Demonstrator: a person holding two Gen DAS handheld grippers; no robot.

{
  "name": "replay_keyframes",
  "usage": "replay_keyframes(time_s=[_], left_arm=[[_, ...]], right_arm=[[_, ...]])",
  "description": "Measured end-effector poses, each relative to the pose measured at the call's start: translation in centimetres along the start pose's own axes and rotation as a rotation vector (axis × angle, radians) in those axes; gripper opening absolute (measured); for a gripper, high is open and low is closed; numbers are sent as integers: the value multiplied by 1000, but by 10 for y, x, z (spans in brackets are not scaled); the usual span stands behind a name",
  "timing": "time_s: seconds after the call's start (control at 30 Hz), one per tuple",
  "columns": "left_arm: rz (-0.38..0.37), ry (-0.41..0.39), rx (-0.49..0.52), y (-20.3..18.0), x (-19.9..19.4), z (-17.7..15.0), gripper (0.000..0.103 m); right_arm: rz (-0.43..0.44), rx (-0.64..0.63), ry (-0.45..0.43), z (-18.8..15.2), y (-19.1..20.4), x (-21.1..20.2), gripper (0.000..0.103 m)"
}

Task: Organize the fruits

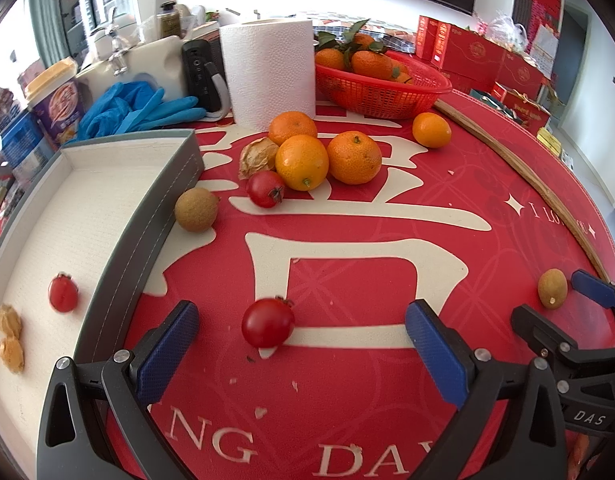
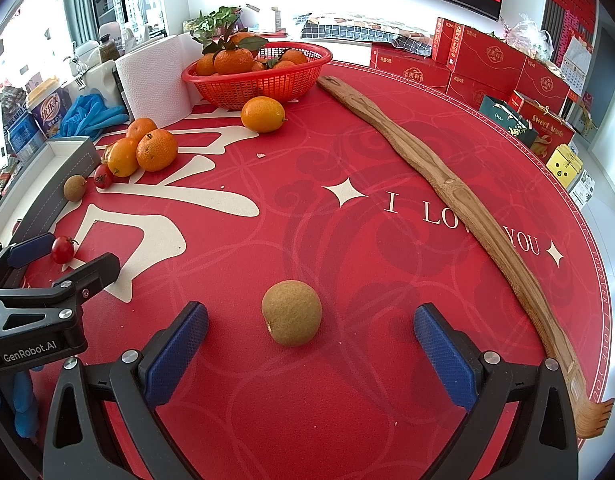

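Both grippers are lining up a pick. The left gripper (image 1: 301, 344) is spread wide and empty around a glossy red cherry tomato (image 1: 268, 322) near the gray tray's (image 1: 147, 216) long wall. The right gripper (image 2: 309, 344), equally wide and empty, frames a matte brown longan (image 2: 291, 313) mid-mat. Next: advance, close gently, since both fruits are round and may roll.

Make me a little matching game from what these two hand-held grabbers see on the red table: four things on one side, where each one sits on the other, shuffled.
Things:
1. cherry tomato
2. longan
3. paper towel roll
4. wooden back scratcher

Places:
A. standing beside the red basket
B. between the left gripper fingers
C. lying along the table's right edge
D. between the right gripper fingers

Pairs: 1-B, 2-D, 3-A, 4-C
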State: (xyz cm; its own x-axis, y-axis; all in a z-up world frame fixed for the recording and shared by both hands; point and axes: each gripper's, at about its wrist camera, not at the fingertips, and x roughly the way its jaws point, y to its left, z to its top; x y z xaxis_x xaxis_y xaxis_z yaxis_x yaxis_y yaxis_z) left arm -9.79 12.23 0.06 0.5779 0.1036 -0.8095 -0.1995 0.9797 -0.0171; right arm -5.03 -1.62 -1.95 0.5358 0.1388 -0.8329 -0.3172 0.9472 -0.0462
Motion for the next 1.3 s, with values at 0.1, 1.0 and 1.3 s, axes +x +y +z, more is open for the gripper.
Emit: replay_keyframes(time_s=[0.1, 1.0, 1.3], left_arm=[[-11, -24, 23, -7, -8, -6, 82], [-41, -154, -18, 39, -82, -9, 22], [59, -177, -108, 106, -89, -11, 22]], right_arm=[[2, 1, 1, -1, 0, -2, 103], [242, 69, -40, -11, -3, -31, 27], [301, -22, -35, 14, 56, -36, 27]])
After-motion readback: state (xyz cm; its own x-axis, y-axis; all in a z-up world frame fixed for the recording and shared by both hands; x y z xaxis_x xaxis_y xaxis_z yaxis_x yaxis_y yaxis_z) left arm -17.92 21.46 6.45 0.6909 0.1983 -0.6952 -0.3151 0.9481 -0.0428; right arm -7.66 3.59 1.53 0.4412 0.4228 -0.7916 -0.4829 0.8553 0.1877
